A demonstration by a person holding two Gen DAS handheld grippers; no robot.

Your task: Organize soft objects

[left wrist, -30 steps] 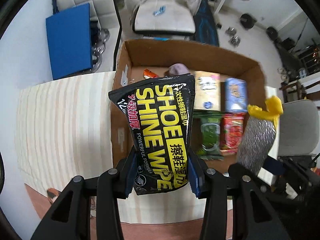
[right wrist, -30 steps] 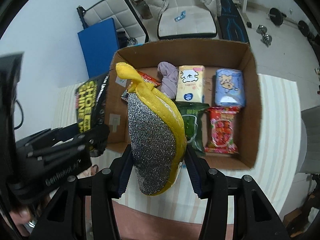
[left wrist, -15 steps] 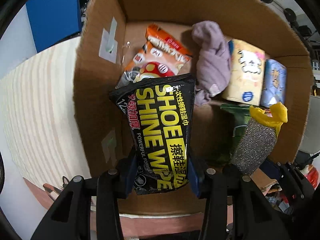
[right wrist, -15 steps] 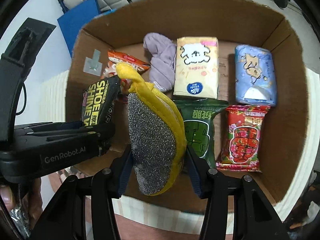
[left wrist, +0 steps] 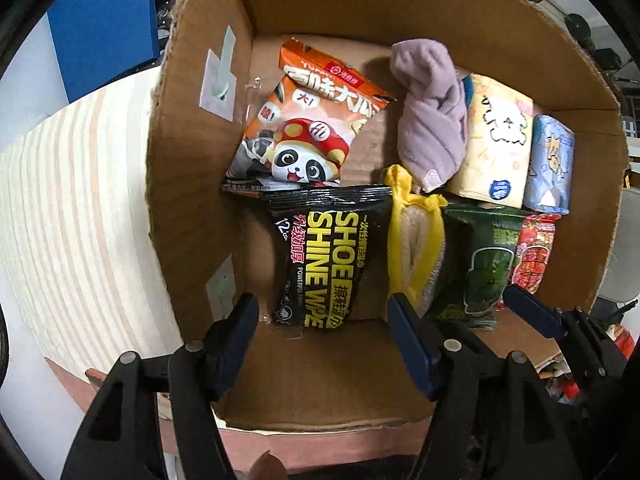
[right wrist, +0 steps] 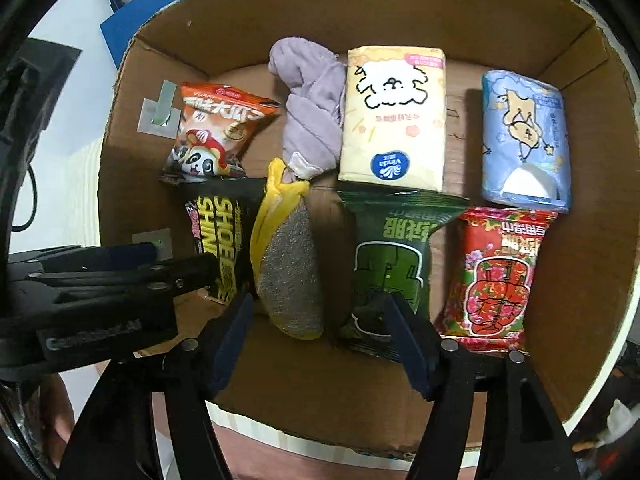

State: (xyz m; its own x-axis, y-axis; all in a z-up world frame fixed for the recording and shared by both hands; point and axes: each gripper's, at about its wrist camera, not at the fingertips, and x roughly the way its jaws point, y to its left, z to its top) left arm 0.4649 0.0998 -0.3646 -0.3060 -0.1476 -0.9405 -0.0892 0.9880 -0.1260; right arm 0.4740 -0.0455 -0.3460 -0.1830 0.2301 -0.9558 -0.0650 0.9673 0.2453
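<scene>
The black shoe shine wipe pack (left wrist: pixel 324 256) lies on the floor of the cardboard box (left wrist: pixel 188 128), at its near left. My left gripper (left wrist: pixel 324 312) is open just in front of it, not touching. The yellow and silver scrubbing sponge (right wrist: pixel 288 264) lies beside the pack (right wrist: pixel 218 248), to its right. My right gripper (right wrist: pixel 320 316) is open around the sponge's near end, jaws apart from it. The sponge also shows in the left wrist view (left wrist: pixel 412 248).
The box also holds an orange panda snack bag (left wrist: pixel 308 120), a purple cloth (right wrist: pixel 312 112), a yellow tissue pack (right wrist: pixel 394 120), a blue tissue pack (right wrist: pixel 524 140), a green packet (right wrist: pixel 392 264) and a red packet (right wrist: pixel 496 276). A striped tabletop (left wrist: pixel 72 216) lies left.
Both grippers lowered into the box and opened. The wipe pack and the sponge were let go and now rest side by side on the box floor.
</scene>
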